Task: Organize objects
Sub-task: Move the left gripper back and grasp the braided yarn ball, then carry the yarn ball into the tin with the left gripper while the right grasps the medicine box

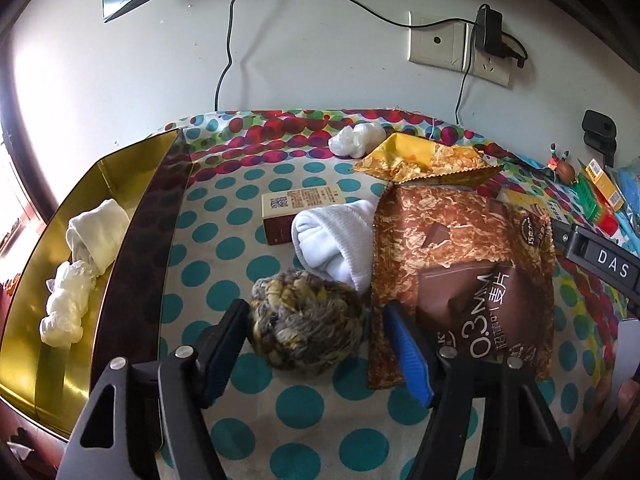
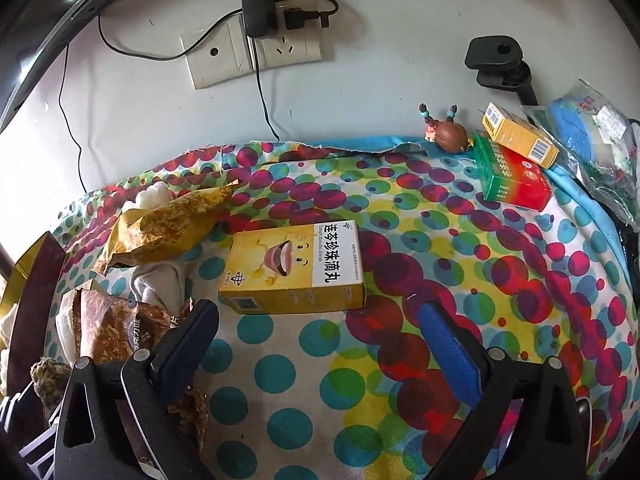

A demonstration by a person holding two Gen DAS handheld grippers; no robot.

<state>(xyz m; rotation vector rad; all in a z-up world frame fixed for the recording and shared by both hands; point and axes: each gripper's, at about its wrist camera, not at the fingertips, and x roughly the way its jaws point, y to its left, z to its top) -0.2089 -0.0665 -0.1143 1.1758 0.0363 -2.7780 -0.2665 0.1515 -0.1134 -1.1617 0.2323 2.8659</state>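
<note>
In the left wrist view, my left gripper (image 1: 314, 320) is open with its jaws on either side of a grey-yellow yarn ball (image 1: 306, 318) on the spotted cloth; the left finger touches it. A rolled white sock (image 1: 336, 242), a brown snack bag (image 1: 460, 276), a gold snack bag (image 1: 424, 158), a small brown box (image 1: 298, 210) and a crumpled plastic wad (image 1: 352, 140) lie beyond. In the right wrist view, my right gripper (image 2: 316, 328) is open and empty, just in front of a yellow medicine box (image 2: 296, 266).
A gold tin tray (image 1: 60, 340) at left holds a cream sock (image 1: 98, 236) and a plastic wad (image 1: 66, 308). At back right stand a green-red box (image 2: 510, 174), an orange box (image 2: 520, 134), a small figurine (image 2: 450, 134) and plastic packets (image 2: 588, 136). Wall sockets and cables are behind.
</note>
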